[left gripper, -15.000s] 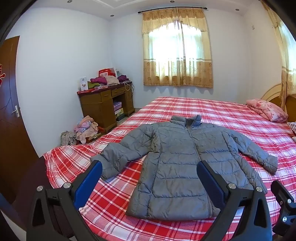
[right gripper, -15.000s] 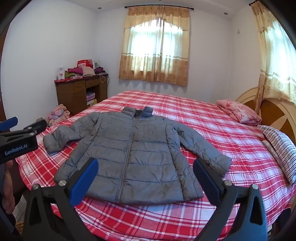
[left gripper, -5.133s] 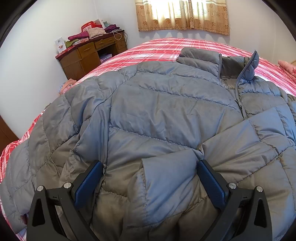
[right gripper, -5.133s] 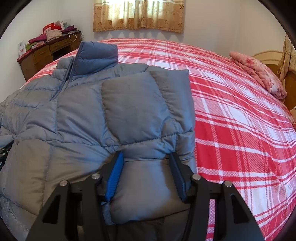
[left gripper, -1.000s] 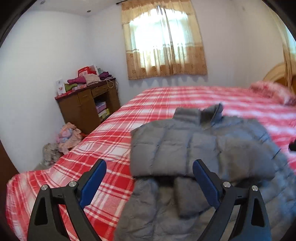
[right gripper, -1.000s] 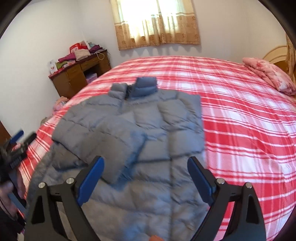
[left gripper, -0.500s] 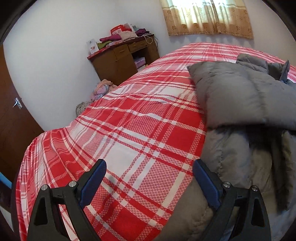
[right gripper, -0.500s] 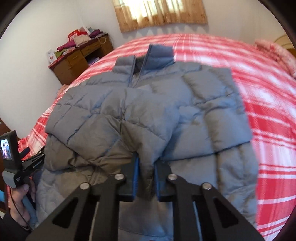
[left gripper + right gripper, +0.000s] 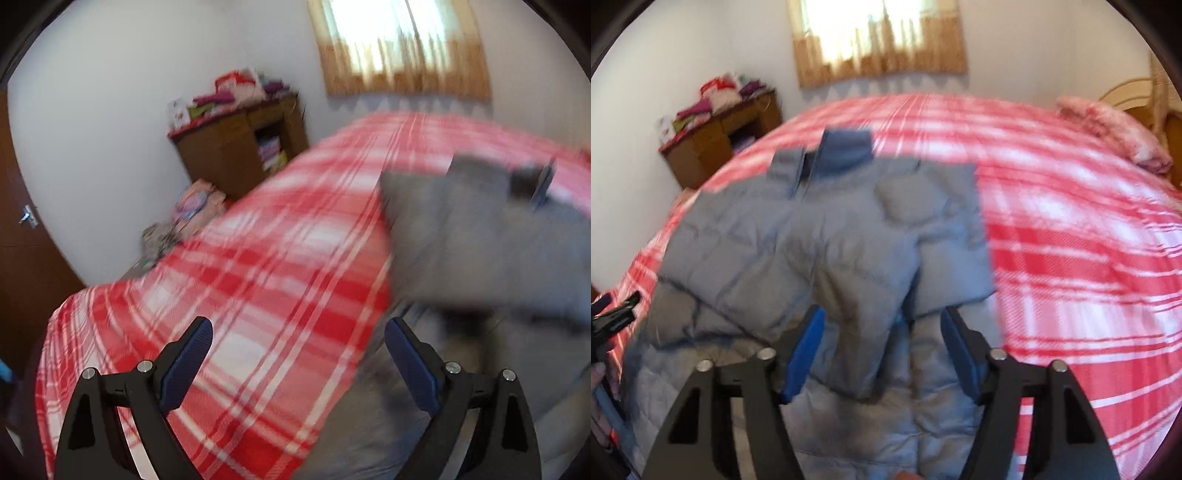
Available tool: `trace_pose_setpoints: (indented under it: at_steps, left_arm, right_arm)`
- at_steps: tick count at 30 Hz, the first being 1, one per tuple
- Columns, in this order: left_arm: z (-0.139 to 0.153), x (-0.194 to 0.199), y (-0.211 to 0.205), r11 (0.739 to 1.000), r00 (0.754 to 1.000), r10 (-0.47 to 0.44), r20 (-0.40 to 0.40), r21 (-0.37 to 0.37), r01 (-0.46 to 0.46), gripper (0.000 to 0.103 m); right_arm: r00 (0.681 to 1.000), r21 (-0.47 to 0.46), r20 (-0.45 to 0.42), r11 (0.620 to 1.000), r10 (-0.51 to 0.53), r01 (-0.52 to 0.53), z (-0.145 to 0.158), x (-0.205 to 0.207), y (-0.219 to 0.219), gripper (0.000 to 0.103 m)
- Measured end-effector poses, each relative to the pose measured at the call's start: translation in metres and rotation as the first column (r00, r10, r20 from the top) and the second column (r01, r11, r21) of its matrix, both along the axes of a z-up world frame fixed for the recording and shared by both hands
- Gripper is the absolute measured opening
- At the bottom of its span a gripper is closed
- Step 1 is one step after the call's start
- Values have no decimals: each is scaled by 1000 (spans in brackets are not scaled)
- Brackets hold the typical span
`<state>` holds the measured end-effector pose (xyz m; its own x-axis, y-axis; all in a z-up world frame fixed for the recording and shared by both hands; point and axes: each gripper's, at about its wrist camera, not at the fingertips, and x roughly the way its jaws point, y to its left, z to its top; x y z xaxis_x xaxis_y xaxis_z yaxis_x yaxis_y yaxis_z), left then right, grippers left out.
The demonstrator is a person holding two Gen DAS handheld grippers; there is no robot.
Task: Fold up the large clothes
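Right gripper (image 9: 879, 345) jaws, pinched on the sleeve before, opening around it | left gripper (image 9: 297, 345) jaws wide, empty | jacket (image 9: 849, 236) on bed (image 9: 1071, 258) | table (image 9: 236, 147) cubby holds folded clothes.

A grey quilted jacket (image 9: 827, 236) with a blue collar lies on a red-and-white plaid bedspread (image 9: 1071, 258), beside a brown desk (image 9: 240, 147) at ten o'clock.
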<state>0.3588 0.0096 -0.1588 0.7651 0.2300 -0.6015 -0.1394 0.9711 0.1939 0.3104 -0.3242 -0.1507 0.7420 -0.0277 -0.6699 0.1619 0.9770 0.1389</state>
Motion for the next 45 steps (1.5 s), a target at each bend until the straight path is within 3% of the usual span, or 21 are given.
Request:
trace_pose_setpoints:
  at_steps: [2, 5, 8, 11, 14, 18, 26, 45]
  left_arm:
    - [20, 5, -15, 997, 998, -50, 36, -50, 52, 95]
    - [27, 24, -53, 983, 988, -147, 38, -106, 150, 95]
    - [12, 44, -85, 975, 981, -192, 9, -111, 191, 95]
    - [-22, 63, -109, 983, 983, -178, -49, -50, 175, 95]
    - [-48, 74, -109, 986, 982, -160, -98, -66, 155, 95]
    - [-57, 79, -104, 981, 978, -168, -121, -120, 153, 95]
    - [-64, 81, -114, 989, 979, -149, -137, -42, 145, 97]
    - [-58, 82, -114, 990, 976, -139, -168, -17, 138, 97]
  right_arm:
    - [997, -11, 57, 999, -49, 49, 16, -3, -2, 62]
    - [997, 17, 78, 1000, -6, 5, 24, 21, 9, 44]
    - [999, 33, 29, 999, 40, -41, 6, 52, 23, 39]
    - [998, 20, -16, 998, 54, -53, -22, 67, 26, 39]
    - [996, -7, -46, 998, 70, -70, -45, 74, 29, 39]
    - [996, -18, -45, 996, 83, -84, -61, 70, 25, 39]
    - [995, -27, -67, 996, 79, -81, -67, 73, 30, 39]
    - [992, -86, -100, 993, 74, -82, -70, 77, 40, 39]
